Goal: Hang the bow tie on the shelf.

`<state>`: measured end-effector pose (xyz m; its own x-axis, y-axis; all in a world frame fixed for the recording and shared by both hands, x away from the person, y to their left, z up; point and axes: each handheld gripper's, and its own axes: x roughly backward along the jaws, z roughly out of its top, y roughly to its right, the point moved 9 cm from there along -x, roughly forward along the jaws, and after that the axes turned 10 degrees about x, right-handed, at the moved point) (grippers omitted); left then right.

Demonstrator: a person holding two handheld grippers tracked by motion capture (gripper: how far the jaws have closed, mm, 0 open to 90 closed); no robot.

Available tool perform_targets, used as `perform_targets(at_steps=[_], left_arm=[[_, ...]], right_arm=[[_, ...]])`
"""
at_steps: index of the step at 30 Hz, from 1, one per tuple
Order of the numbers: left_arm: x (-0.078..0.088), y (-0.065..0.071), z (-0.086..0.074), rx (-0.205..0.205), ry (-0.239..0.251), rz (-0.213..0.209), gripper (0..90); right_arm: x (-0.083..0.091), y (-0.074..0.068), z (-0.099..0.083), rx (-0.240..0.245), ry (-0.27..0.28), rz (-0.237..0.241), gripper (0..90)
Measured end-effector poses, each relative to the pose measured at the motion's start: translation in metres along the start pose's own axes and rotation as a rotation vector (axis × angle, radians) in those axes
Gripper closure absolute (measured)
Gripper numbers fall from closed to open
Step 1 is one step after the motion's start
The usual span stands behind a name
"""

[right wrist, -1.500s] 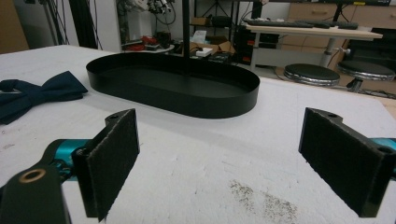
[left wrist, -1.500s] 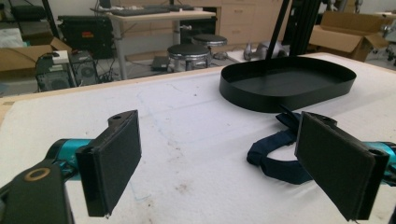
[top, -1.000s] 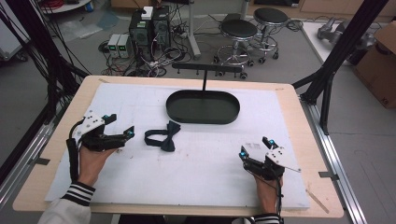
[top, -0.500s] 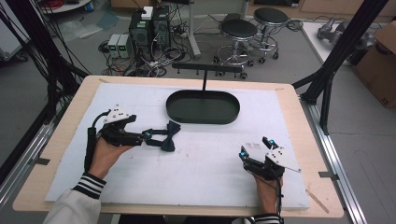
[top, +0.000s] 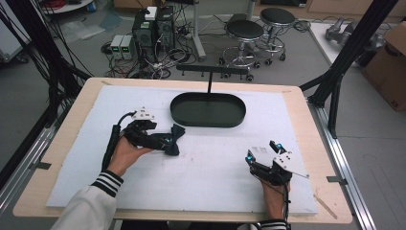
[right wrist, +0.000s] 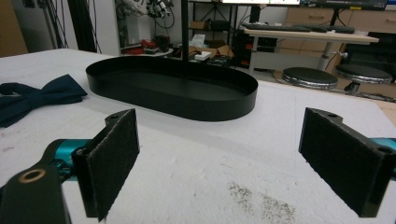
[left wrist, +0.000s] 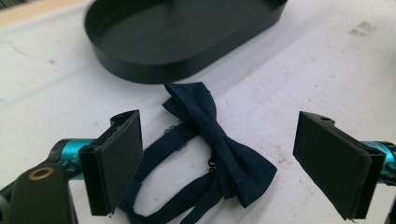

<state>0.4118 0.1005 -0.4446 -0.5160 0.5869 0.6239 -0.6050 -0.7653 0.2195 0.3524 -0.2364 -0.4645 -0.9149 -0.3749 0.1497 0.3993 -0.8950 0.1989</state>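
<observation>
The left hand-held gripper (left wrist: pixel 219 158) is held low over the worktop (top: pixel 215 158) with its jaws spread wide, and the bow tie (left wrist: pixel 219 149) is framed between them. Nothing is clamped yet: in the left gripper view both pads stand clear of the cloth. The bow tie lies flat on the white surface just in front of the black tray (left wrist: pixel 182 37), near it but not touching, with its strap looped back toward the left-hand jaw. In the high view the same gripper (top: pixel 163 140) is seen at the tie (top: pixel 173 140), left of centre.

The right hand-held gripper (top: pixel 263 154) is rested well apart near the front right of the worktop, its jaws likewise open and empty; the tray (right wrist: pixel 173 91) and one wing of the tie (right wrist: pixel 39 95) are seen from it at a distance.

A pick-up of the tie appears to be in hand. Several faults can be expected. If the jaws are closed while too high, only air or a fold of a wing may be caught, and the soft cloth could slip out on lifting. If the strap alone is pinched, the bow would dangle and swing. If the pads are pressed hard down, the cloth may be dragged across the surface instead of being gripped at the knot.
</observation>
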Motion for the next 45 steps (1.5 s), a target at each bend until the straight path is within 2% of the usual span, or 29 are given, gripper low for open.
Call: perform_targets(at_steps=[4, 7, 12, 22, 24, 27, 31, 34, 38, 39, 45], left_arm=[[-0.013, 0.003, -0.008, 0.009, -0.067, -0.008, 16.3], [-0.021, 0.006, -0.008, 0.014, -0.085, -0.011, 17.4], [-0.033, 0.004, -0.014, 0.033, -0.128, 0.015, 19.1], [-0.038, -0.002, -0.020, 0.076, -0.185, 0.053, 25.2], [-0.039, -0.003, -0.020, 0.083, -0.197, 0.078, 25.5], [-0.040, -0.001, -0.017, 0.085, -0.197, 0.087, 25.4], [-0.043, 0.004, -0.014, 0.074, -0.225, 0.096, 27.4], [-0.046, 0.008, -0.014, 0.103, -0.263, 0.090, 31.6], [-0.050, 0.006, -0.013, 0.114, -0.280, 0.121, 32.8], [-0.051, 0.006, -0.013, 0.137, -0.280, 0.115, 34.1], [-0.053, 0.004, -0.016, 0.173, -0.304, 0.124, 44.1]], right_arm=[[0.000, 0.000, 0.000, -0.002, 0.003, 0.000, 11.3], [0.000, 0.000, 0.000, -0.003, 0.003, 0.000, 11.4], [0.001, 0.000, 0.000, -0.002, 0.004, -0.001, 11.3], [0.000, 0.001, 0.000, -0.005, 0.006, -0.001, 11.4], [0.000, 0.001, 0.000, -0.007, 0.007, -0.002, 11.3], [0.000, 0.001, 0.000, -0.006, 0.007, -0.002, 11.4], [0.000, 0.001, 0.000, -0.010, 0.005, 0.001, 11.4], [0.000, 0.001, 0.000, -0.011, 0.004, 0.001, 11.3], [0.000, 0.001, 0.000, -0.012, 0.004, 0.002, 11.3], [0.000, 0.001, 0.000, -0.010, 0.007, 0.000, 11.4], [0.000, 0.001, 0.000, -0.017, 0.006, 0.001, 11.3]])
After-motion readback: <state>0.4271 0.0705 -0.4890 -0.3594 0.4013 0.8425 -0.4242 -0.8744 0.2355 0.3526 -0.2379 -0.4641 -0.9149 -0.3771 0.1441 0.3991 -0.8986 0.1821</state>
